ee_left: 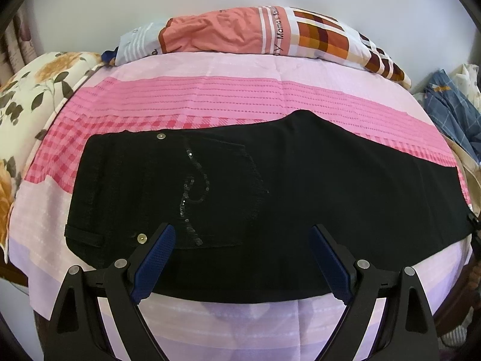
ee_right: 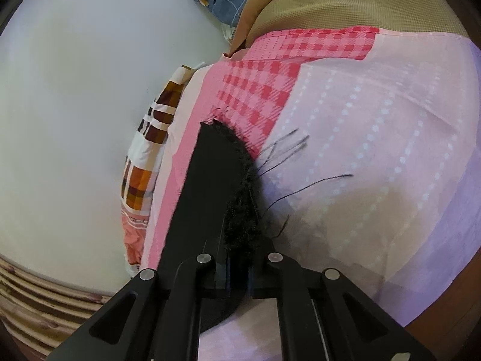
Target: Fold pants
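Right gripper [ee_right: 237,273] clamped on frayed hem of black pants [ee_right: 207,180]. Lifted off pink checked bedsheet [ee_right: 375,138]. Loose threads dangling.

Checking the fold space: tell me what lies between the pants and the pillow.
Only bare pink bedsheet lies between the black pants and the pillow, seen from the left wrist.

The left wrist view looks steeply down from the near edge of the bed [ee_left: 210,96] toward the far wall, taking in the black pants [ee_left: 270,180] laid across the sheet and the pillow [ee_left: 255,33] beyond. The right wrist view sits close over the bed's right end, rolled sideways, facing the frayed hem [ee_right: 228,174]. Both share the pink checked sheet [ee_right: 264,90], pillow and pants.
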`<action>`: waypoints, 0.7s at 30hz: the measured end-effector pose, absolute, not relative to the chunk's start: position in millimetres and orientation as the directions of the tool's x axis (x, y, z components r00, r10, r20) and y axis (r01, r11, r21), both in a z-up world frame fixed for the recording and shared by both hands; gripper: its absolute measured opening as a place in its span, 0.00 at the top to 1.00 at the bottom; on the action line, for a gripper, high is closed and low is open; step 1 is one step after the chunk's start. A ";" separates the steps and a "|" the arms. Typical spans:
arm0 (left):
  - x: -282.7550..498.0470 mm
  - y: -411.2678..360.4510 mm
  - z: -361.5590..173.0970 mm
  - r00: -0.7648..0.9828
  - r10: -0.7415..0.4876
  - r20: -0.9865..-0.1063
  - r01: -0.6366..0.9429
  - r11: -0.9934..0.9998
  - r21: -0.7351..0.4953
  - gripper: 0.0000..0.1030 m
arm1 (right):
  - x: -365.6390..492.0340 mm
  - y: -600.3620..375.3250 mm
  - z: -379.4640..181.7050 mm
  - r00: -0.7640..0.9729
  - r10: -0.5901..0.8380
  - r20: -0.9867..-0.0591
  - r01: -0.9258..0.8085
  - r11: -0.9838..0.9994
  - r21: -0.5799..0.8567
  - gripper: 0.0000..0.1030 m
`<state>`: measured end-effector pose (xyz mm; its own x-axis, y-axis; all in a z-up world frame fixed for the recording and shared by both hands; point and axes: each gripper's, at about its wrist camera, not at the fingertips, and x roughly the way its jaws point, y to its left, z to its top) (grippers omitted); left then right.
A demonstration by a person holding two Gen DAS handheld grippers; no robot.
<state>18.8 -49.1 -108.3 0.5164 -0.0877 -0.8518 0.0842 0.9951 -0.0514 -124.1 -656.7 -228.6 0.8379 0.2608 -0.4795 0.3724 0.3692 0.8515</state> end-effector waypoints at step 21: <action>11.6 -44.0 -106.0 0.565 -0.043 -0.824 0.099 0.995 0.016 0.12 | -67.0 -606.4 -187.5 0.815 0.353 -0.460 0.306 0.411 0.859 0.93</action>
<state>11.6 -44.0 -106.0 0.5652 -0.0429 -0.8239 0.0991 0.9949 0.0161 -67.0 -606.4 -187.5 0.8147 0.3535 -0.4596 0.3059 0.4114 0.8586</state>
